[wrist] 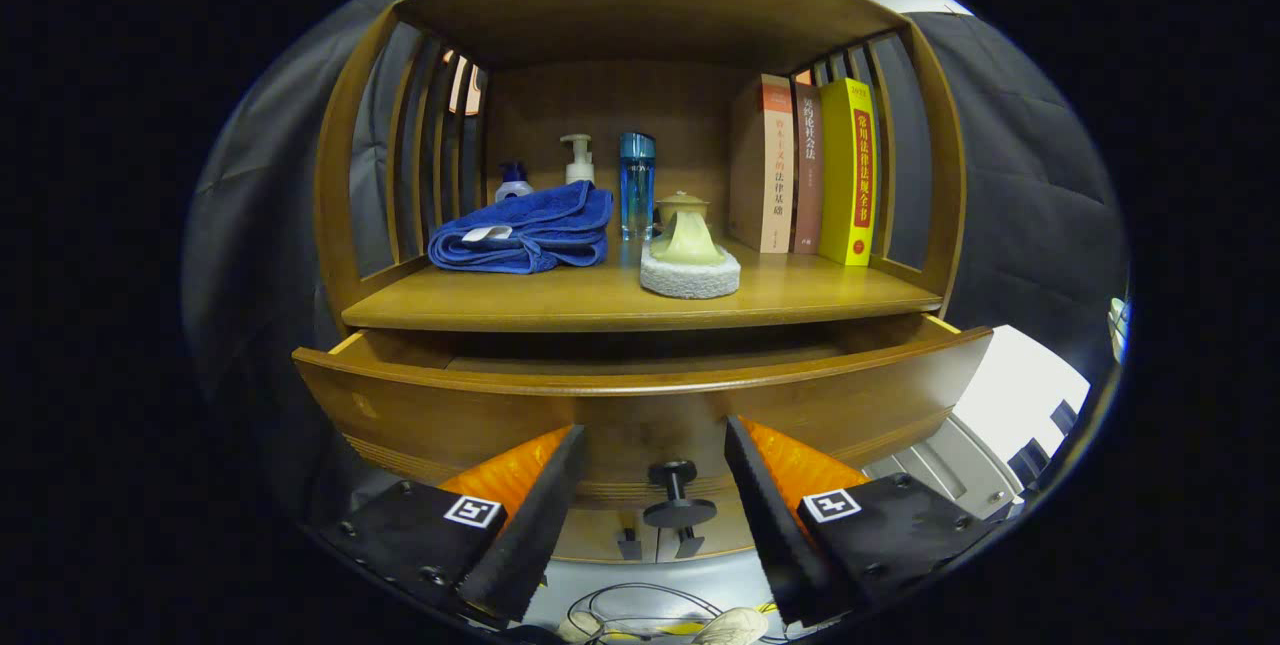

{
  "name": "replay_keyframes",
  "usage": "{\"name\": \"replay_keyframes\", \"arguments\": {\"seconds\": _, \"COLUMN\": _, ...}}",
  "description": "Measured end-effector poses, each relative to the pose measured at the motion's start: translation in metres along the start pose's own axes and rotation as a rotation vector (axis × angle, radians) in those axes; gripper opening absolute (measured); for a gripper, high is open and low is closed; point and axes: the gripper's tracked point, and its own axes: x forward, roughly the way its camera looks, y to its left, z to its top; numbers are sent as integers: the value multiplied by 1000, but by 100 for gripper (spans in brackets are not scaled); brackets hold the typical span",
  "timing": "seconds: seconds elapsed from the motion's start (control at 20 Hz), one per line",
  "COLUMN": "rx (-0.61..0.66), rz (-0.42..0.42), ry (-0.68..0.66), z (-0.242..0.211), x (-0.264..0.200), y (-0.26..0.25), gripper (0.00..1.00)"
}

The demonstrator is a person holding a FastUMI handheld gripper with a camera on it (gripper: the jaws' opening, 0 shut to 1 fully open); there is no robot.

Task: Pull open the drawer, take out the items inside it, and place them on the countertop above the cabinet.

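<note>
Now the drawer point(640, 395) is pulled partly out, its knob point(677, 495) between my fingers, untouched. My claw point(655, 455) is open; next I must reach inside it.

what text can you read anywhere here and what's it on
"常用法律…全书": spine of the yellow book, middle unclear.
"…法律基础": spine of the tan book, upper part blurred.
Brown book: blurred.
Blue bottle, pump bottle: too small to read.
Gripper, open either side of the drawer knob: square markers, no words.
</note>
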Motion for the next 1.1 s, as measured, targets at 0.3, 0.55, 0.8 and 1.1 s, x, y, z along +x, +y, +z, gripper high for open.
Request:
{"name": "replay_keyframes", "arguments": {"seconds": 0.3, "rx": -31, "rz": -6, "ry": 14, "z": 1, "x": 25, "y": 4, "gripper": 94}}
{"name": "replay_keyframes", "arguments": {"seconds": 0.55, "rx": -32, "rz": -12, "ry": 17, "z": 6, "x": 44, "y": 4, "gripper": 94}}
{"name": "replay_keyframes", "arguments": {"seconds": 0.8, "rx": -40, "rz": 6, "ry": 14, "z": 6, "x": 50, "y": 6, "gripper": 93}}
{"name": "replay_keyframes", "arguments": {"seconds": 1.1, "rx": 1, "rz": 15, "ry": -1, "z": 18, "x": 42, "y": 12, "gripper": 93}}
